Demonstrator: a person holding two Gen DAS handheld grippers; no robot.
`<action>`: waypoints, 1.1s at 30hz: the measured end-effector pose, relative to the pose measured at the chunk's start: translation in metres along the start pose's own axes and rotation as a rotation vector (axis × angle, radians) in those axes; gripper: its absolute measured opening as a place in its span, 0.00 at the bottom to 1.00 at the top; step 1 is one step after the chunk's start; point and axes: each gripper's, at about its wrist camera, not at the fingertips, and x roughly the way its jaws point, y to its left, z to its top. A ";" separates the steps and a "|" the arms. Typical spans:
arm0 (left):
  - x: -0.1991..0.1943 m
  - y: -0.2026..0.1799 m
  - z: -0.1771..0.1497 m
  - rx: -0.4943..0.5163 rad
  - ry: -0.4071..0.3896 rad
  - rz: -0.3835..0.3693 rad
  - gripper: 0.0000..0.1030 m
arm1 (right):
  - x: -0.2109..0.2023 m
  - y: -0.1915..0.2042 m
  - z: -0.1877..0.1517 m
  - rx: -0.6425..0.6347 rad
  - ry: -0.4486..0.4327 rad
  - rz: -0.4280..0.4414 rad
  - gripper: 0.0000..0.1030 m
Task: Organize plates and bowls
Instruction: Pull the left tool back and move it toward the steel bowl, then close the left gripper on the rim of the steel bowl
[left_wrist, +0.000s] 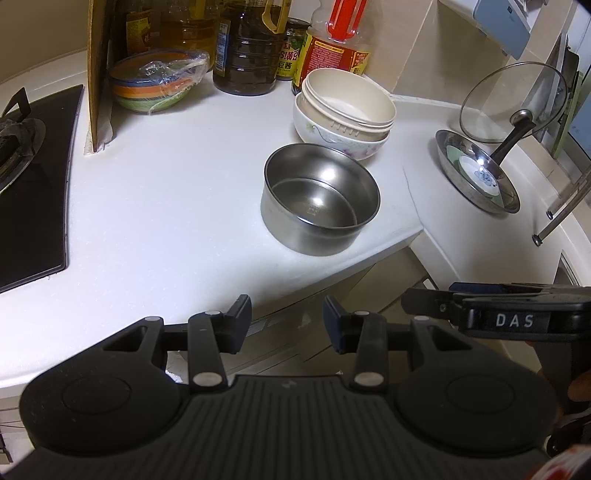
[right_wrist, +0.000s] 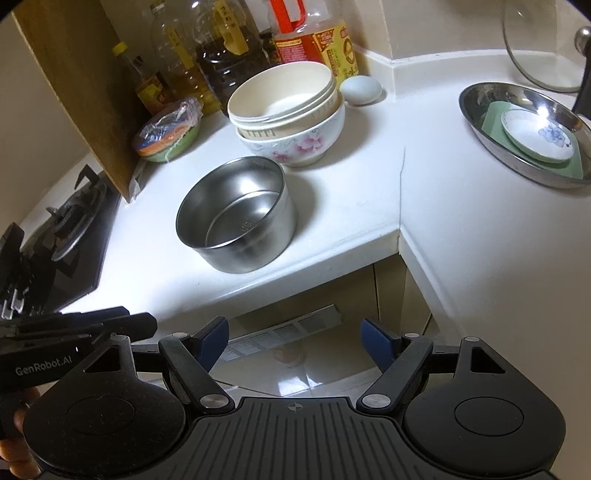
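Observation:
A steel bowl (left_wrist: 320, 199) (right_wrist: 236, 214) stands near the white counter's inner corner. Behind it a cream bowl (left_wrist: 347, 98) (right_wrist: 282, 96) is nested in a floral white bowl (left_wrist: 332, 138) (right_wrist: 295, 144). A steel plate (left_wrist: 476, 171) (right_wrist: 524, 136) to the right holds a green dish and a small blue-flowered white saucer (right_wrist: 537, 136). My left gripper (left_wrist: 287, 319) is open and empty, below the counter edge in front of the steel bowl. My right gripper (right_wrist: 293, 338) is open and empty, also off the counter edge.
Oil and sauce bottles (left_wrist: 245, 48) line the back wall. A wrapped stack of coloured bowls (left_wrist: 155, 83) sits beside a wooden board (left_wrist: 98, 74). A gas hob (left_wrist: 33, 184) is at left. A glass lid (left_wrist: 513, 101) leans behind the steel plate. An egg (right_wrist: 361, 90) lies near the wall.

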 end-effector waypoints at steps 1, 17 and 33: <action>0.000 0.000 0.000 0.000 0.000 -0.001 0.37 | 0.001 0.002 0.001 -0.010 0.002 -0.005 0.76; 0.006 0.008 0.020 0.005 -0.035 -0.029 0.37 | 0.008 0.004 0.013 0.017 -0.037 -0.004 0.76; 0.031 0.019 0.062 0.016 -0.085 -0.040 0.37 | 0.020 0.005 0.044 0.054 -0.183 0.000 0.59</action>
